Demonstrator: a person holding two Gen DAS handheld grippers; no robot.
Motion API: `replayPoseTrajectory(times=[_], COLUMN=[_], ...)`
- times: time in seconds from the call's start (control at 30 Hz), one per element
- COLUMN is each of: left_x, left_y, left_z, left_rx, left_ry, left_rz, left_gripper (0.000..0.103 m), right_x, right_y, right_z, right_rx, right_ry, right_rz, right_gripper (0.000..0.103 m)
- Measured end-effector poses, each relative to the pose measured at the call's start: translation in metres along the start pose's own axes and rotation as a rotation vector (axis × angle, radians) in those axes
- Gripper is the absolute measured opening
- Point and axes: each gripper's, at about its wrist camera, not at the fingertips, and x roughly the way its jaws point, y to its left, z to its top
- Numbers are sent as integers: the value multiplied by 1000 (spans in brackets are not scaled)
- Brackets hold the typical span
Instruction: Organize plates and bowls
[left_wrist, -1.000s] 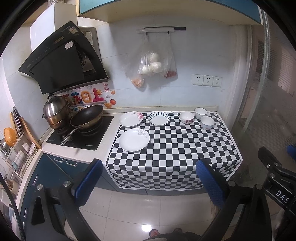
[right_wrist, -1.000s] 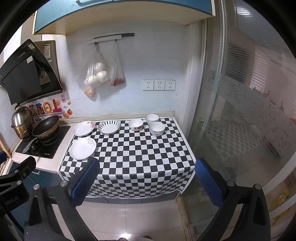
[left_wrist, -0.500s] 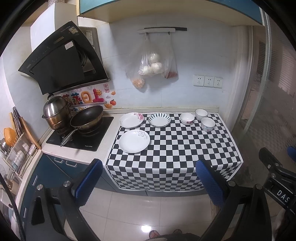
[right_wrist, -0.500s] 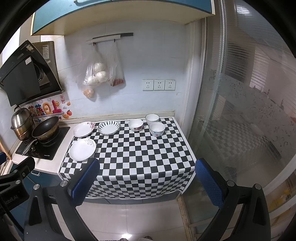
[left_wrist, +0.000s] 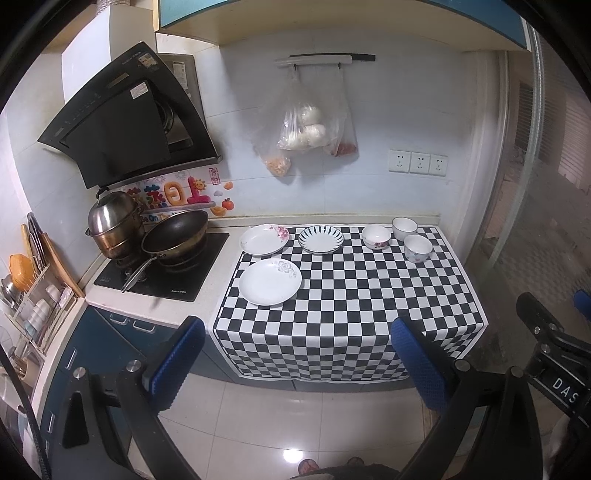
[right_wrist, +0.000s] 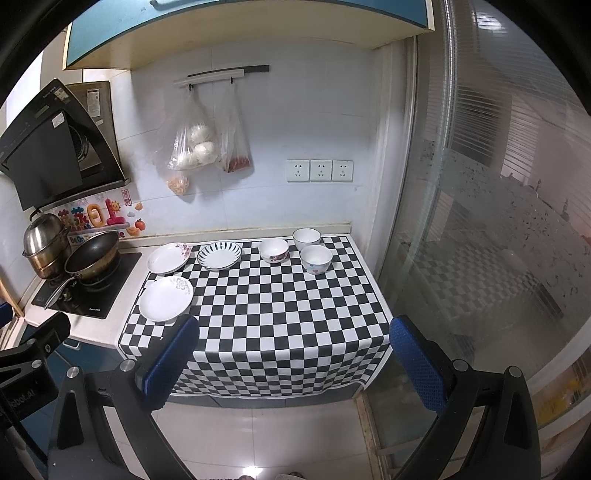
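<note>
Both the left hand-held gripper (left_wrist: 295, 354) and the right hand-held gripper (right_wrist: 293, 354) hang wide and empty. Well ahead on the counter (left_wrist: 369, 295) sit three plates (left_wrist: 269, 281) and three bowls (left_wrist: 416, 248): likely ceramic, stiff, slick, breakable; pinch each by its rim.

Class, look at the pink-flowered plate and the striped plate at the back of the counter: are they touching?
Apart. The left wrist view shows checkered cloth between the pink-flowered plate and the striped plate.

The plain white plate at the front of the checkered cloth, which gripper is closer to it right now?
Left, probably. The white plate lies nearly straight ahead of the open left gripper, while the open right gripper faces the counter farther right, with the plate off to its left. Neither touches it.
</note>
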Motion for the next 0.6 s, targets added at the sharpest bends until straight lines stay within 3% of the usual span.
replayPoseTrajectory(times=[0.6], left_x=[3], left_y=[1], left_z=[9], left_rx=[2], left_ry=[-11], left_rz=[4], left_gripper=[103], right_x=[1], right_y=[-3], right_z=[1], right_rx=[0], right_ry=[-7], right_rz=[-3], right_gripper=[103])
